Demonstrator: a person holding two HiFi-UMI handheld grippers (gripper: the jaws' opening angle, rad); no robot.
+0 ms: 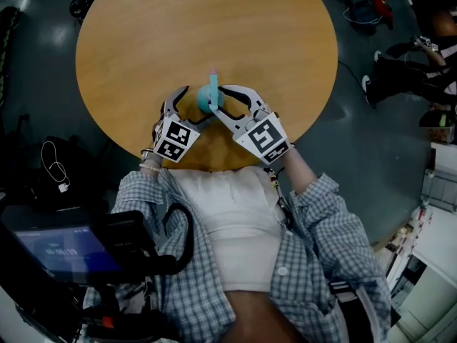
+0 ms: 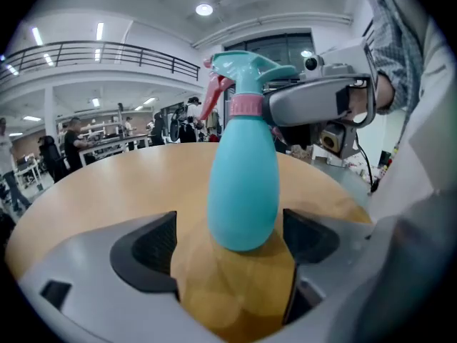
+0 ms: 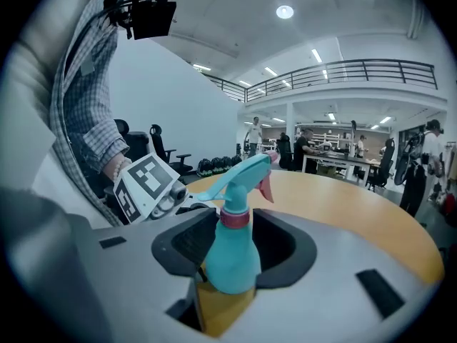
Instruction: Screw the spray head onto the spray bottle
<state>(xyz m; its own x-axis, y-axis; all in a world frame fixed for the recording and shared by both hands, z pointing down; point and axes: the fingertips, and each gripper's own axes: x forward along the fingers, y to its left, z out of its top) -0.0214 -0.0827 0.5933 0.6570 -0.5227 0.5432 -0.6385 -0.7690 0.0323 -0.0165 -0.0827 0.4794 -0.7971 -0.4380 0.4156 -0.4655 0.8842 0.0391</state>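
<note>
Clamping the pink collar [image 3: 235, 217] of the spray bottle [image 2: 243, 177], your right gripper [image 3: 234, 236] half-hides it from overhead; your left gripper [image 2: 230, 247] stands wide apart, clear of its base, toward the table's [image 1: 214, 27] 6 o'clock.

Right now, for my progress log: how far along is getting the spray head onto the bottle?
Looks done: the spray head sits on the upright spray bottle, pink collar down on the neck. In hand: the right gripper has its jaws closed on that collar; the left gripper has its jaws open around the base. Left: maybe a final tightening, then letting go; tightness can't be seen.
</note>
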